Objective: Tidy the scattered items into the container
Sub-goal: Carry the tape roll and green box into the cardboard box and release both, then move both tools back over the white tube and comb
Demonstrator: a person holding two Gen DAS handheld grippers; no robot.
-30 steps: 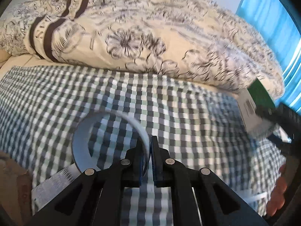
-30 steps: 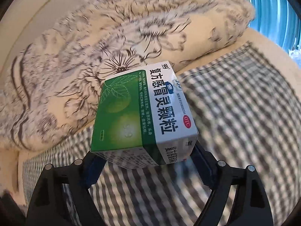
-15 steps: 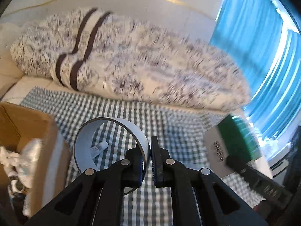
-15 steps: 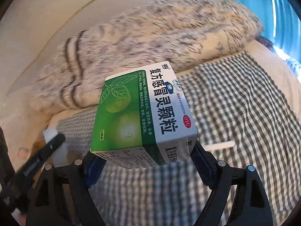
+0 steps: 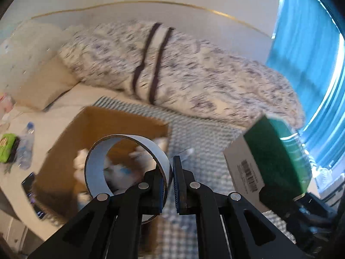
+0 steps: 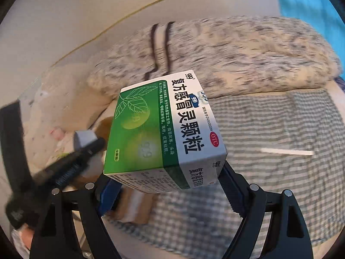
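While blurred, each hand-held gripper grips: tape roll [image 5: 127, 168], medicine box [image 6: 166, 133].

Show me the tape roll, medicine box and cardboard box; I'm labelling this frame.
tape roll [image 5: 94, 168]: left wrist view, inner face of ring.
medicine box [image 6: 151, 133]: right wrist view, green top face.
cardboard box [image 5: 120, 125]: left wrist view, inside far wall.

Layout around the cardboard box [image 5: 112, 129] on the bed [image 5: 207, 142]

The box sits on the bed; the quilt [image 5: 194, 73] lies behind it, a bottle [image 5: 25, 146] to its left. The tape ring [image 5: 127, 168] hangs over it in the left tool [image 5: 169, 185]; the medicine carton [image 6: 166, 133], in the right tool [image 6: 168, 190], is to its right.
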